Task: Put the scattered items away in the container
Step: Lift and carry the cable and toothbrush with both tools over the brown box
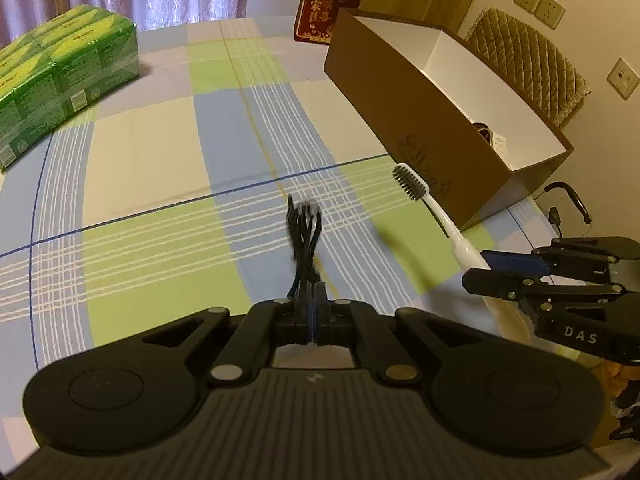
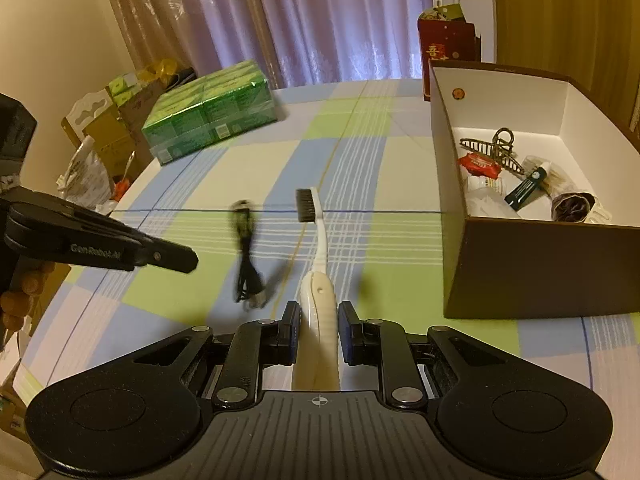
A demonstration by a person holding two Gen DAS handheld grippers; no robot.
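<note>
The left gripper (image 1: pixel 311 312) has its jaws pressed together on a bundle of black cable (image 1: pixel 304 236). The cable sticks straight out ahead of the fingers, long axis in line with them, its looped end blurred and raised above the checked tablecloth (image 1: pixel 160 152).

The right gripper (image 2: pixel 318 332) holds a white toothbrush (image 2: pixel 318 240) by the thick cream part of its handle. Its jaws stand at a middling width; the left pad seems to touch the handle, while a narrow gap shows on the right side. The toothbrush's long axis runs forward along the fingers, head farthest from the gripper, with the dark bristles (image 2: pixel 305 205) facing the left. In the left wrist view the brush head lies just in front of the near corner of the box, bristles toward the cloth.

The brown cardboard box (image 2: pixel 532 268) with white inner walls stands open-topped to the right of both grippers. A hair claw (image 2: pixel 494 150), a red packet (image 2: pixel 478 164) and a small dark tube (image 2: pixel 526 186) lie inside, with bare floor toward the far wall. Its near left wall rises between the toothbrush and the inside.

A green wrapped pack (image 2: pixel 210 114) sits at the far left of the table and a red carton (image 2: pixel 446 50) stands behind the box; the middle of the cloth between them is open. The two grippers are near each other, the cable just left of the toothbrush.
</note>
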